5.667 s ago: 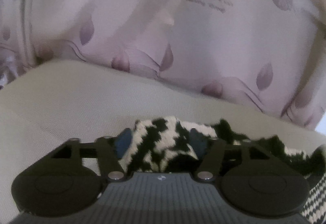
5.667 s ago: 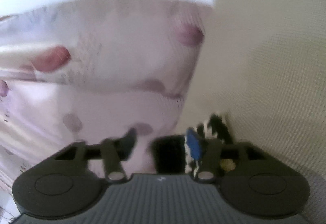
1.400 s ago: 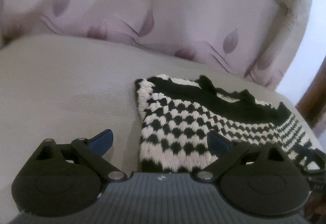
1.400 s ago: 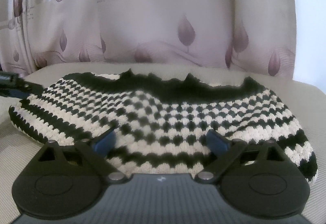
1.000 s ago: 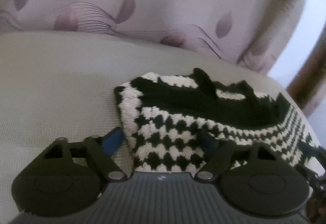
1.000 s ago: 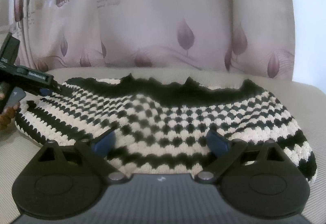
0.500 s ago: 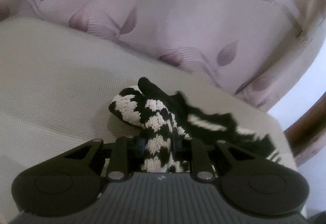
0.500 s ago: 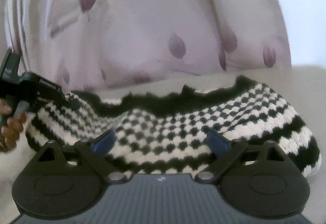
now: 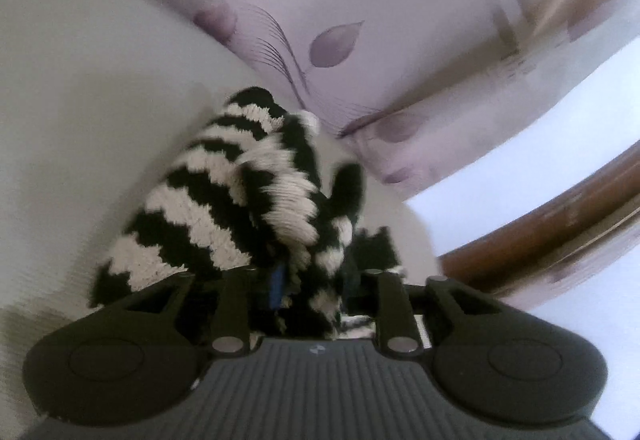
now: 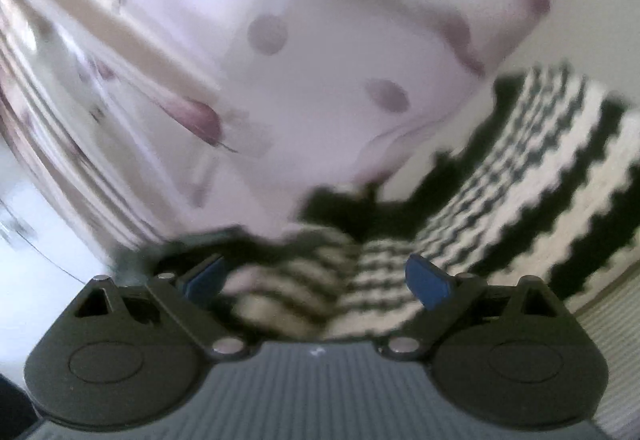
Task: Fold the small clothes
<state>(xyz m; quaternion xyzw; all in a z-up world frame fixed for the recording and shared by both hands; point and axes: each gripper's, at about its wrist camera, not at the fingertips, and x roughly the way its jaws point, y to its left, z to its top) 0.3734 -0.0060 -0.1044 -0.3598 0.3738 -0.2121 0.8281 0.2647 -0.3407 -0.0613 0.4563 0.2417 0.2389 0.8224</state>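
A small black-and-white knitted garment [image 9: 224, 200] lies on a beige cushioned surface [image 9: 72, 100]. My left gripper [image 9: 312, 288] is shut on one end of the garment and holds it bunched and raised off the surface. In the right wrist view the garment [image 10: 520, 168] spreads to the right, blurred by motion. My right gripper [image 10: 316, 280] is open, its blue pads [image 10: 428, 280] spread wide over the garment's near edge, gripping nothing.
A pale pink curtain with purple leaf prints [image 9: 360, 20] hangs just behind the surface; it also fills the right wrist view [image 10: 240, 60]. A brown wooden rail [image 9: 560, 232] runs at the right.
My left gripper closed on the garment's end and lifted it, folding it over toward the right. My right gripper stayed open and swung, tilting its view.
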